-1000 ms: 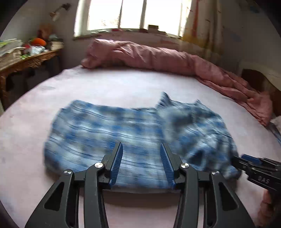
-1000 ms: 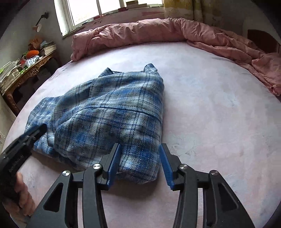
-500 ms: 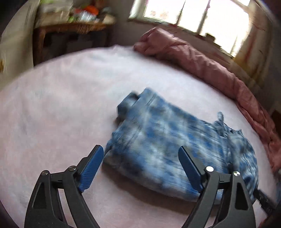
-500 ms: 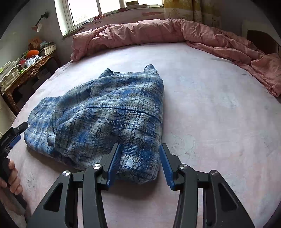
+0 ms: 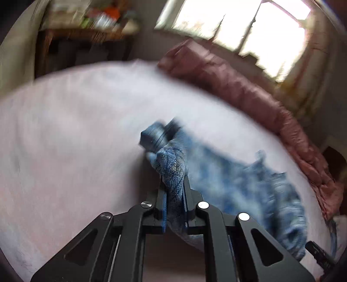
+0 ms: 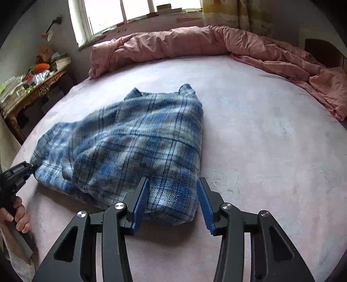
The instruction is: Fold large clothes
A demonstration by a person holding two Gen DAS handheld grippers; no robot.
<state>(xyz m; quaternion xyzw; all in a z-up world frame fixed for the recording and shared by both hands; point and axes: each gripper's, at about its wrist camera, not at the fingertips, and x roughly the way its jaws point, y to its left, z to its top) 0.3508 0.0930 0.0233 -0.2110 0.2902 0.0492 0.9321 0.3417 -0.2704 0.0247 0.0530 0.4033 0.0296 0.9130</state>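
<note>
A blue plaid shirt (image 6: 138,147) lies partly folded on the pink bed (image 6: 260,151). In the left wrist view my left gripper (image 5: 174,182) is shut on the shirt's left end (image 5: 172,171), which bunches up between the jaws; the rest of the shirt (image 5: 249,191) trails to the right, blurred. My left gripper also shows at the left edge of the right wrist view (image 6: 19,173), at the shirt's corner. My right gripper (image 6: 172,191) is open, its jaws either side of the shirt's near right corner.
A rumpled pink duvet (image 6: 195,45) runs along the far and right sides of the bed. A cluttered wooden side table (image 6: 32,86) stands at the left under the window (image 6: 130,13).
My left gripper swung to the shirt's left end, opened wide, then shut on the cloth. The shirt's left edge has shifted slightly. My right gripper has barely moved.
</note>
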